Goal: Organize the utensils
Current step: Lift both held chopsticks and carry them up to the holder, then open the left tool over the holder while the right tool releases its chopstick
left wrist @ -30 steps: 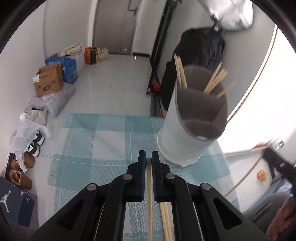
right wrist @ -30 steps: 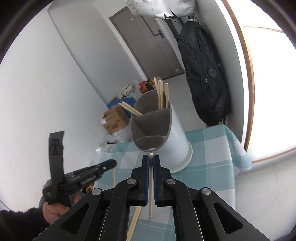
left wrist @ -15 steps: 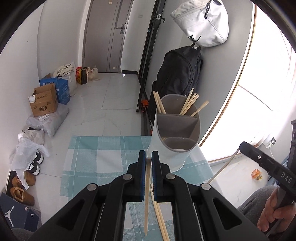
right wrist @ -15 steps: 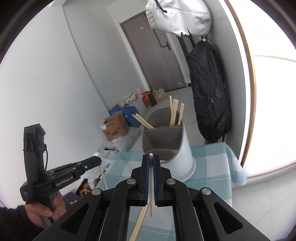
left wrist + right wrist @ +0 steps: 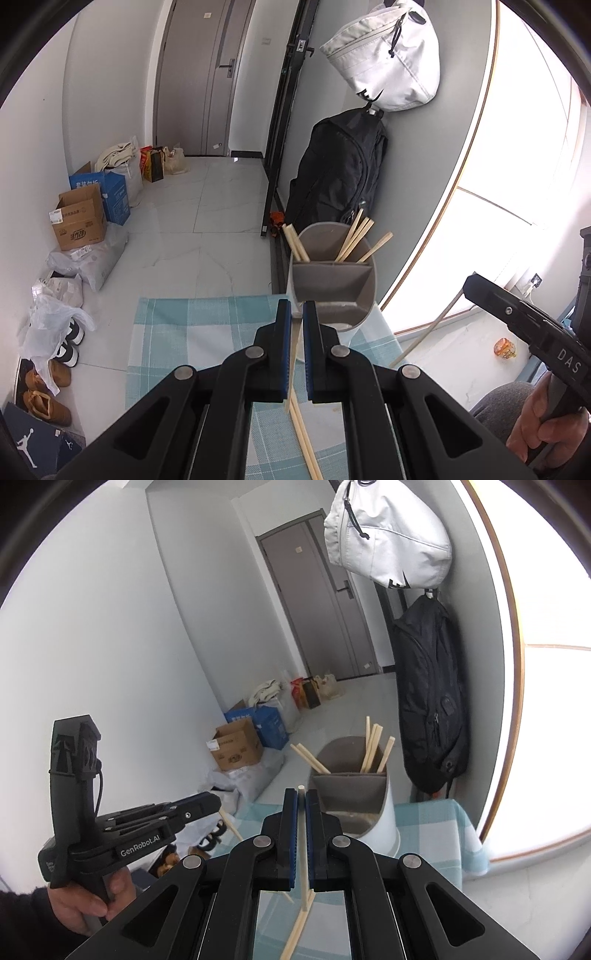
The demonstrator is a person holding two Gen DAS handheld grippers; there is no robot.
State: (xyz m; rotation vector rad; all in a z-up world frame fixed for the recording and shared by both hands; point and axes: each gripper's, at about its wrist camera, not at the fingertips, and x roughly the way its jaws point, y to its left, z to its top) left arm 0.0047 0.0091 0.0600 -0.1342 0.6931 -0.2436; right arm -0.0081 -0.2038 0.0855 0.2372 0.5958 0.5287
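Wrist views: each gripper's jaws tight on one chopstick (image 5: 291, 354) (image 5: 303, 849) near holder (image 5: 332, 288).

Loose chopsticks (image 5: 304, 439) cut off at bottom edge

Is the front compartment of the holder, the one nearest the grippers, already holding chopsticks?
No: in the left wrist view the holder has chopsticks only in its rear compartment; the front one looks empty.

White walls, grey door (image 5: 207, 74), pale tiled floor (image 5: 207, 206); cardboard box (image 5: 79, 219) along left wall, black backpack (image 5: 343, 170) hanging, bright window (image 5: 524, 166) at right.
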